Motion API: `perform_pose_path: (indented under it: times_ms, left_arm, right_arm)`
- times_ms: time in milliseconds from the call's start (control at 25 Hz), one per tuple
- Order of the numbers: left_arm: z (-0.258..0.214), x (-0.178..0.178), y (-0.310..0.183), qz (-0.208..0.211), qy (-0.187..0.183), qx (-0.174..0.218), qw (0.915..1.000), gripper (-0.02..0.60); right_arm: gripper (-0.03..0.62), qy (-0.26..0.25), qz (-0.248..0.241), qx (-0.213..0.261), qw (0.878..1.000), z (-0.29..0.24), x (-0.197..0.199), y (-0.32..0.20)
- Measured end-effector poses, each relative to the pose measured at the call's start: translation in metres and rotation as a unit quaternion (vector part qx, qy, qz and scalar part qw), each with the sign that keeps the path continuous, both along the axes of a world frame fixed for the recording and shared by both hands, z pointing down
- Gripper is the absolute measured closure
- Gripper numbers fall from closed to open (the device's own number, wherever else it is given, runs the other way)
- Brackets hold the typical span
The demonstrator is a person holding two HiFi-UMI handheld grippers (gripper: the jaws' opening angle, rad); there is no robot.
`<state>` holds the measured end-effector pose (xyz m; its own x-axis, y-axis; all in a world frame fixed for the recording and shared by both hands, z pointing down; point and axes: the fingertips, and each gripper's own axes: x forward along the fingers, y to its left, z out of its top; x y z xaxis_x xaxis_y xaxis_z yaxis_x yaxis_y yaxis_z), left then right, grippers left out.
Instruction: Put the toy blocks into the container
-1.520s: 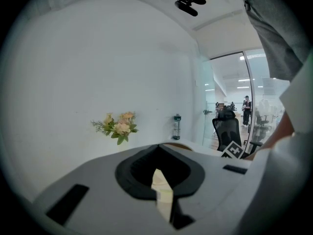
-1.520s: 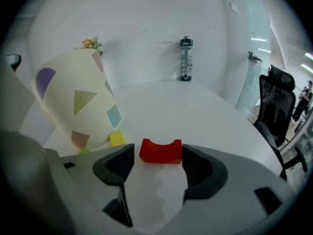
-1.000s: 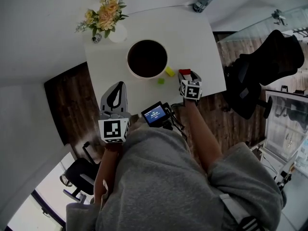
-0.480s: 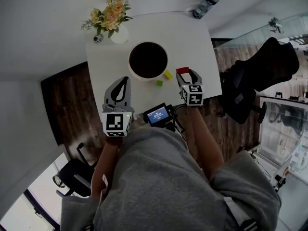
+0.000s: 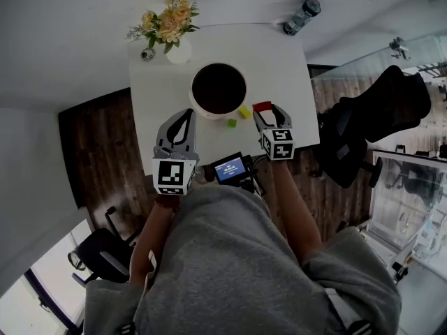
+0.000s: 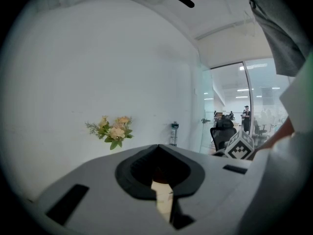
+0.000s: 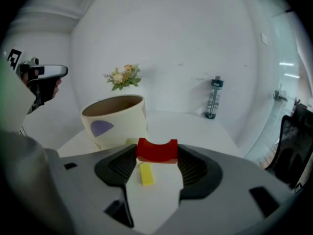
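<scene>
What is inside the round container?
In the head view the container shows only a dark inside; no block is visible. From the right gripper view its wall hides the bottom.

The left gripper (image 6: 159,148) is filling the lower part of its own view, hiding nearly all of the bench (image 5: 157,89) except a pale sliver between its fingers (image 6: 98,180). The container (image 5: 209,115) is showing only a dark interior from above, so its contents cannot be told. A grey sweatshirt (image 5: 230,257) is covering the bench's near edge, and the right gripper (image 7: 156,154) is hiding the red block's (image 7: 157,150) ends.
</scene>
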<state>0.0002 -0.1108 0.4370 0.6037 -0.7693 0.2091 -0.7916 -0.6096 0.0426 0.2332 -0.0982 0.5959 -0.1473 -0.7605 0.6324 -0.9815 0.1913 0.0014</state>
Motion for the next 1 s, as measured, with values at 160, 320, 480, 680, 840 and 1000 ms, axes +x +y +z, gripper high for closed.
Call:
perform_pose_path:
  times_ms: [160,320,480,680,840,1000]
  left_arm:
    - [0.000,-0.006,0.001,-0.007,-0.002,0.001,1.0000,0.574]
    - [-0.002,-0.012,-0.001,-0.016,0.000,0.003,0.9999,0.574]
    - [-0.002,-0.016,0.000,-0.023,0.001,0.003,0.9997,0.574]
    - [0.000,-0.022,0.004,-0.032,-0.002,-0.001,0.9995,0.574]
    - [0.004,-0.029,0.005,-0.040,-0.005,-0.005,0.9992,0.574]
    - [0.009,-0.035,0.007,-0.048,-0.006,-0.011,0.9988,0.574]
  right_arm:
    - [0.329,0.003,-0.007,0.047,0.999,-0.043,0.001,-0.022]
    - [0.329,-0.005,-0.027,0.098,0.995,-0.091,-0.012,-0.047]
    - [0.329,-0.007,-0.065,0.131,0.989,-0.123,-0.039,-0.064]
    - [0.329,-0.021,-0.111,0.127,0.985,-0.123,-0.080,-0.071]
    - [0.328,-0.025,-0.137,0.107,0.984,-0.106,-0.105,-0.067]
    - [0.328,-0.027,-0.154,0.091,0.984,-0.094,-0.120,-0.061]
